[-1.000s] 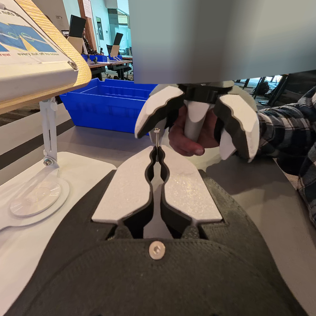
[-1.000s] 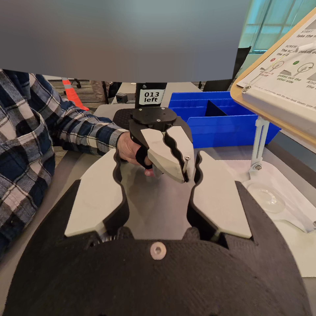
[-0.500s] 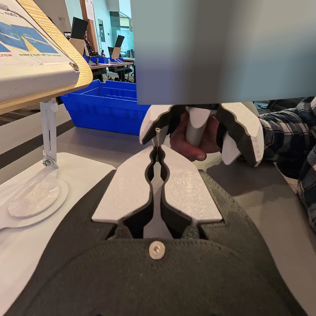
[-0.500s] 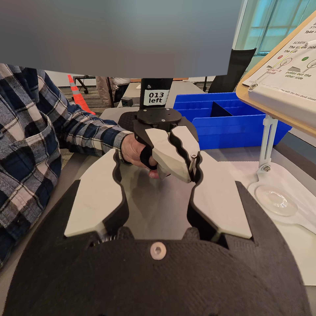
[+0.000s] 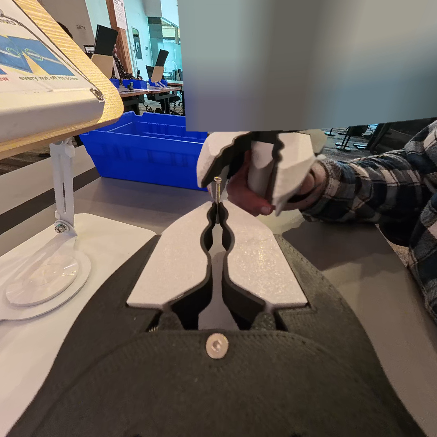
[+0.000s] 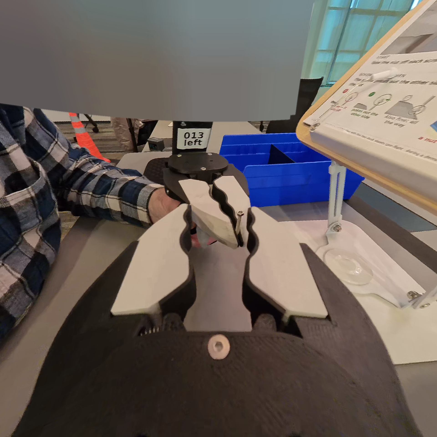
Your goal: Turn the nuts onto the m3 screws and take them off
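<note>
One blue bin point(image 6: 295, 179) (contents hidden); left hand-held gripper point(image 5: 217, 210) pinches a screw point(image 5: 217, 189), right hand-held gripper point(image 6: 218, 227) spread.

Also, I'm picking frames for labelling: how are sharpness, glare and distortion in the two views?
Left wrist view: the screw in the left gripper is crisp, the right gripper slightly soft; wide-angle bending curves the board. Right wrist view: the instruction sheet is smeared, the blue bin sharp. Neither shows harsh glare; shadows are soft.

Grey worktop point(image 6: 78, 255) carries a blue bin point(image 6: 293, 186) at the back and a white stand base point(image 6: 354, 272) beside it.
</note>
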